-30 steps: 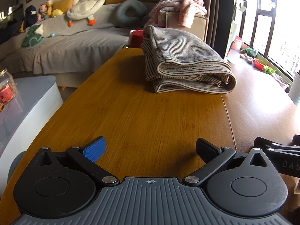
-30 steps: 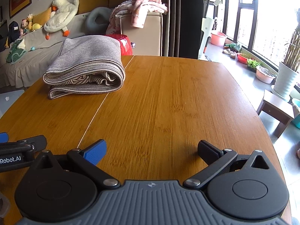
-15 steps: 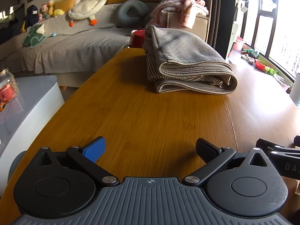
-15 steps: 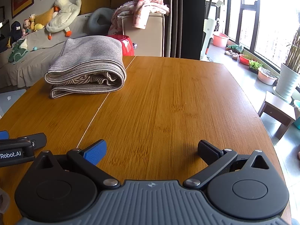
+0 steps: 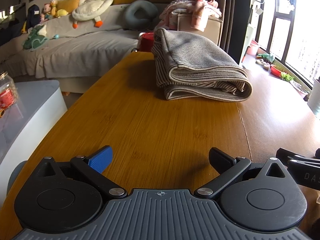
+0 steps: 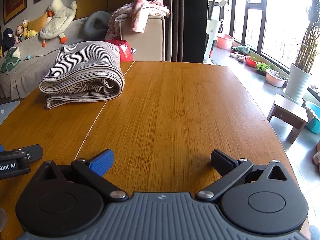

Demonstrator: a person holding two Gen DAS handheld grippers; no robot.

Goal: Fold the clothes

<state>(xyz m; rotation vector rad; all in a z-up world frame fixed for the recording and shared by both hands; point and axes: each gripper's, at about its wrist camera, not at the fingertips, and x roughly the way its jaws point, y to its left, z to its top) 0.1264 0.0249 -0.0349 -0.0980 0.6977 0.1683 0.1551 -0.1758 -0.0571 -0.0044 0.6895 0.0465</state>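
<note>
A grey striped garment (image 5: 198, 68) lies folded in a thick bundle at the far end of the wooden table (image 5: 160, 124); it also shows in the right wrist view (image 6: 84, 74), far left. My left gripper (image 5: 160, 159) is open and empty, low over the near part of the table, well short of the garment. My right gripper (image 6: 162, 160) is open and empty, beside the left one, over the near right part of the table (image 6: 180, 110). Each gripper's body shows at the edge of the other's view.
A sofa (image 5: 70, 46) with plush toys and a pile of pink clothes (image 5: 192, 6) stand beyond the table. A white low table with a jar (image 5: 6, 94) is at the left. A small stool (image 6: 288, 116) and plant pots are at the right by the window.
Both grippers have moved slightly forward toward the folded garment, which looks a little nearer. Both stay open and empty.
</note>
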